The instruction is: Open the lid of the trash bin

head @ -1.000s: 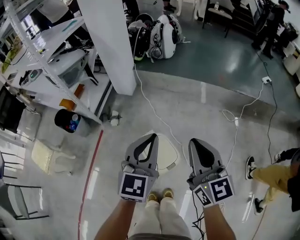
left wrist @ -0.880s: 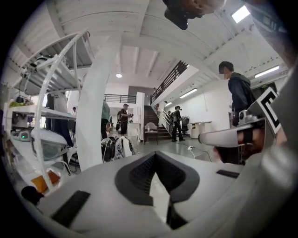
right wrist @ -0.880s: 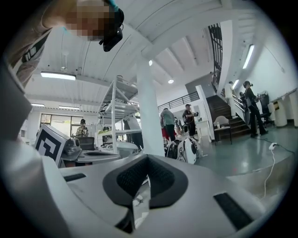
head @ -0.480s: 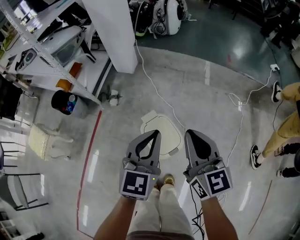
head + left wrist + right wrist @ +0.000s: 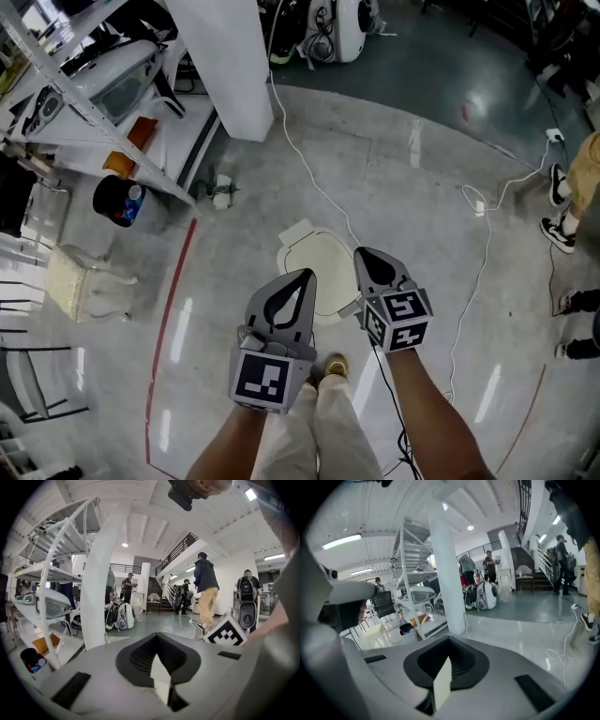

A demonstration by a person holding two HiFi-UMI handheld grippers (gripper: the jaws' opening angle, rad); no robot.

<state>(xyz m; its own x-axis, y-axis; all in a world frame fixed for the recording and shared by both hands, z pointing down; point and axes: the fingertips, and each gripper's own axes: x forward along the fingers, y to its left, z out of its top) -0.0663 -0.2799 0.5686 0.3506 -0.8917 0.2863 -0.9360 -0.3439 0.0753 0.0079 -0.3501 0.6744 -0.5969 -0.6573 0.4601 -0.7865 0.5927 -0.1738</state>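
The trash bin (image 5: 323,281) sits on the floor (image 5: 422,206) right in front of the person's shoes (image 5: 335,361), and its cream lid (image 5: 319,253) is down flat, not yet opened. Here's the change: the right gripper (image 5: 362,253) has swung inward and forward, and its tip now hangs over the lid's right edge where a moment ago it was out beside it. That looks like the reach for the lid starting. Its jaws are closed together with nothing between them. I can't tell if it touches the lid; its own view looks out across the room. The left gripper (image 5: 307,274) hovers at the lid's near-left edge, jaws pressed together and empty too. A white cable (image 5: 309,178) trails past the bin.
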